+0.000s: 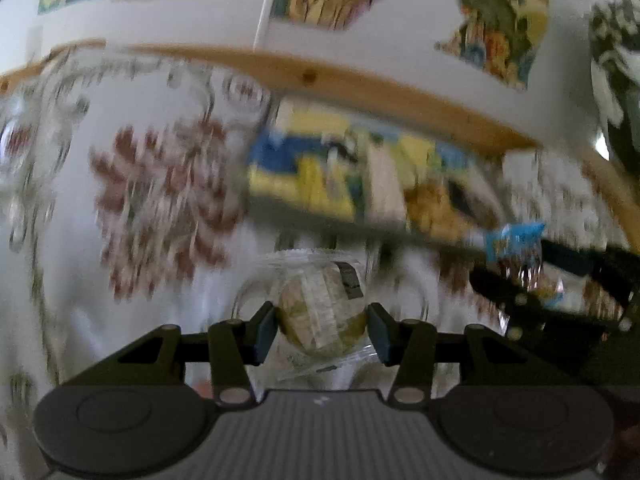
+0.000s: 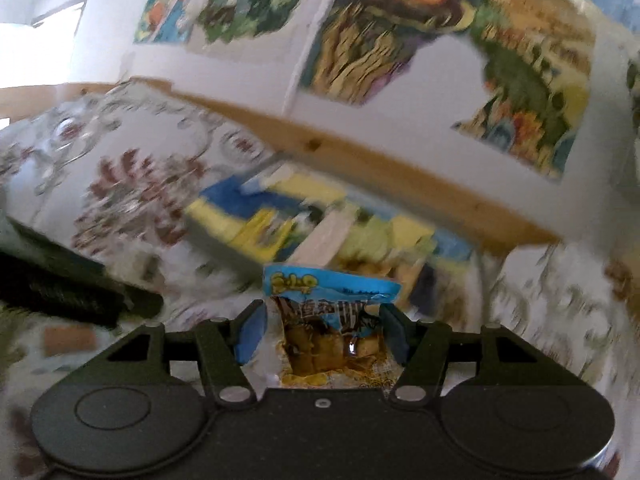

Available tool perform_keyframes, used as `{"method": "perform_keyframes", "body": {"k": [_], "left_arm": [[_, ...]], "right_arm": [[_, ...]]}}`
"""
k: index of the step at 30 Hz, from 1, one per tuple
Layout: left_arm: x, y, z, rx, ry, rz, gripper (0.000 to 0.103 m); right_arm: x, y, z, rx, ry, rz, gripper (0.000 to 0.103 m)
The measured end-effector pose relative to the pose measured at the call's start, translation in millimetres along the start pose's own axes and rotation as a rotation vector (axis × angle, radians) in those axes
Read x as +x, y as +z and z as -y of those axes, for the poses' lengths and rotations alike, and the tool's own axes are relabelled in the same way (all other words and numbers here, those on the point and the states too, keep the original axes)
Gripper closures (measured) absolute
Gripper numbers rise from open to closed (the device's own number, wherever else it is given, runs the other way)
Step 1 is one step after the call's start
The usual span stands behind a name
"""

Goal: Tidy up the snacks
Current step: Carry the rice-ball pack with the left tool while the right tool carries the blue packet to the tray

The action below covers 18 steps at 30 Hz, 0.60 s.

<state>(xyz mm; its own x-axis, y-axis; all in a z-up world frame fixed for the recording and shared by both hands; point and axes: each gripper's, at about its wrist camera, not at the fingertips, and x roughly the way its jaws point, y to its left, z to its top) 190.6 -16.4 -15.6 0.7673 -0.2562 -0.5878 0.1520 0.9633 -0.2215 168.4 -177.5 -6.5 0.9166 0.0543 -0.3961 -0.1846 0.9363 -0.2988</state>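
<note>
Floral-printed cloth (image 1: 152, 200) in white and rust red covered the desk, edged by a pale wooden rail (image 1: 360, 84) below a white wall hung with colourful pictures (image 2: 400, 40). Blurred blue and yellow snack packets (image 1: 320, 168) lay heaped near the rail. The left gripper (image 1: 322, 330) had its fingers (image 1: 264, 332) narrowed onto a round, pale pastry in a clear crinkled wrapper (image 1: 320, 312), held above the cloth. The right gripper (image 2: 322, 334) pinched a glossy blue-topped snack packet (image 2: 328, 320) with brown contents between its blue-padded fingers (image 2: 250, 336), also clear of the desk.
</note>
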Motion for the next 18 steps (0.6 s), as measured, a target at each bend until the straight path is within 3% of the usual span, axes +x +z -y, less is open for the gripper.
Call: {"method": "perform_keyframes", "body": {"k": [9,15,18], "left_arm": [[55,89,42,0.024,-0.022,0.106,0.05],[102,112,65,0.02,-0.042,0.089,0.05],[122,112,72,0.008,-0.043,0.061,0.05]], "right_arm": [[70,18,66,0.114,-0.14,0.082,0.04],[105,11,108,0.289,-0.154,0.035,0.04],[114,6,117,0.312,-0.156,0.015,0.039]]}}
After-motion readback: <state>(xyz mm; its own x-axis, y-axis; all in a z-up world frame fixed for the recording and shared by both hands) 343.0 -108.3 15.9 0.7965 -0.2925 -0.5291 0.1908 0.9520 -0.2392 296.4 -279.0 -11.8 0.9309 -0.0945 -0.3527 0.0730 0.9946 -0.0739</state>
